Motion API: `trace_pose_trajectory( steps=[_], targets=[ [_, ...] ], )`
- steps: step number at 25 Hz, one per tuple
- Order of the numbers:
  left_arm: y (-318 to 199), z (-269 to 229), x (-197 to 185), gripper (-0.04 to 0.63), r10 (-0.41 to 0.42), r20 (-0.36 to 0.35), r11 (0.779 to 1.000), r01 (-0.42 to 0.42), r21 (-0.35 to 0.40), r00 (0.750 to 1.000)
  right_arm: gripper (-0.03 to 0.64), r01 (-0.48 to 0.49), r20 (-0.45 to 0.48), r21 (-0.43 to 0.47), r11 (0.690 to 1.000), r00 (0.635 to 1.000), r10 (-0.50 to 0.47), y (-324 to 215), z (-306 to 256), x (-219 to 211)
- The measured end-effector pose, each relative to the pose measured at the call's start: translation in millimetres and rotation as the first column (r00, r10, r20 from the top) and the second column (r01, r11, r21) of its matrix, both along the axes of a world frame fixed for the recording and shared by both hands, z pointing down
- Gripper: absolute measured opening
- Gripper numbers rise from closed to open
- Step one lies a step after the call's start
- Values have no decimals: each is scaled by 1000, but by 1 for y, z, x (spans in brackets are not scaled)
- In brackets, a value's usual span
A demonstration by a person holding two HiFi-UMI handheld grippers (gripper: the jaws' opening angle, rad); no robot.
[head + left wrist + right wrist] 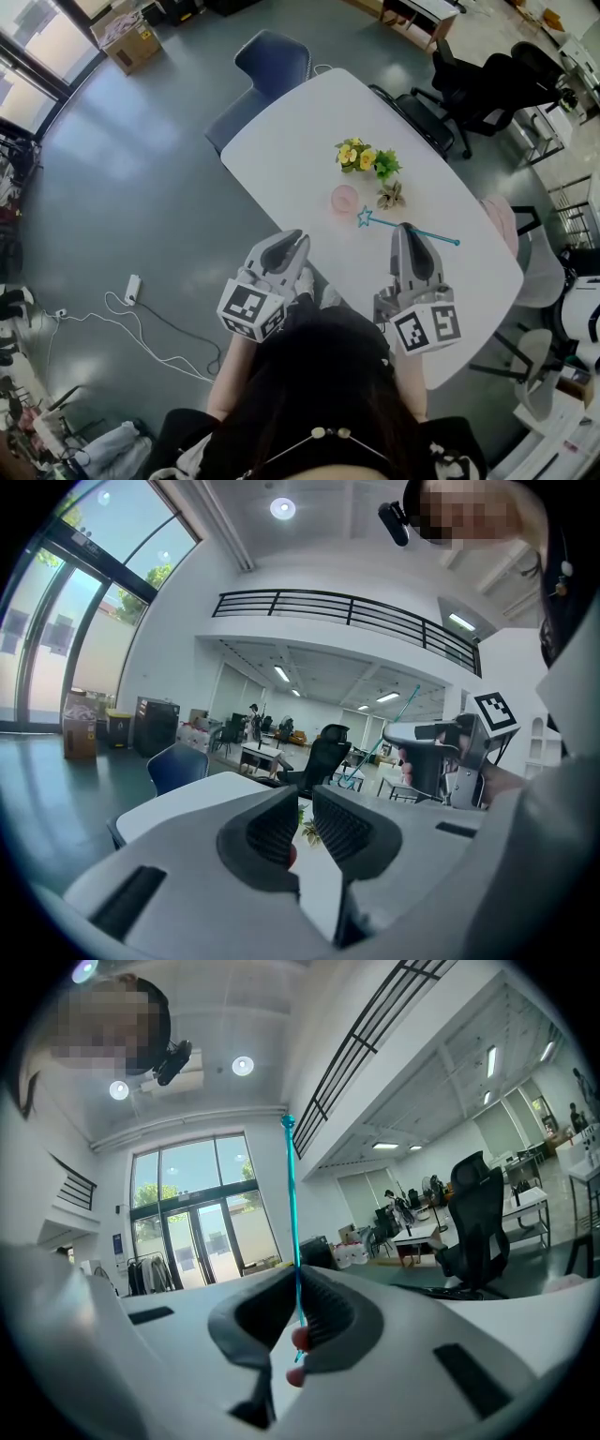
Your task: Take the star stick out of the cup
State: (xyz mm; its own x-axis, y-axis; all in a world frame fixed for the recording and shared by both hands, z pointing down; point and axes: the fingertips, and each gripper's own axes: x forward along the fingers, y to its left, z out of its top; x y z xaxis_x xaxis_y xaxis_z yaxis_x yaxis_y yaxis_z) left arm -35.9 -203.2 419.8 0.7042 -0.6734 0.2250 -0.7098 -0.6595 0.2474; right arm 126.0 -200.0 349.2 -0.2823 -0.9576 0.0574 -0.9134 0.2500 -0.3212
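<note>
The only print close to me is the black-and-white square marker pattern on my cubes, one on the right cube (427, 328) and one on the left cube (251, 311); it is pattern, not lettering.

My right gripper (405, 228) is pinched nearly closed on the star stick (430, 236). In the right gripper view the thin teal shaft (292, 1204) runs straight up from between the pads (323, 1321), gripped low on its length. From the head view the stick lies across my jaw tips. Its star end sticks out to the left of them, clear of the cup (345, 199) and just beside it, and its tail reaches out to the right.

My left gripper (300, 236) hangs to the left of the right one over the near edge of the table (300, 141). Its jaws stand a narrow gap apart with nothing between them.

Just beyond the right jaw tips sits the pink cup, with a small pale plant (390, 195) beside it. Further out are yellow flowers (361, 157). Past the far end of the table stands a blue chair (272, 58).
</note>
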Motion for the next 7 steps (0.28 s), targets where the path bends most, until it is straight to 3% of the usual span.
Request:
trace_pose_trajectory(
  steps=[7],
  targets=[
    [5, 4, 0, 52, -4, 9, 1000, 4, -9, 1000, 20, 4, -2, 7, 1000, 1000, -4, 1, -2, 2]
  ],
)
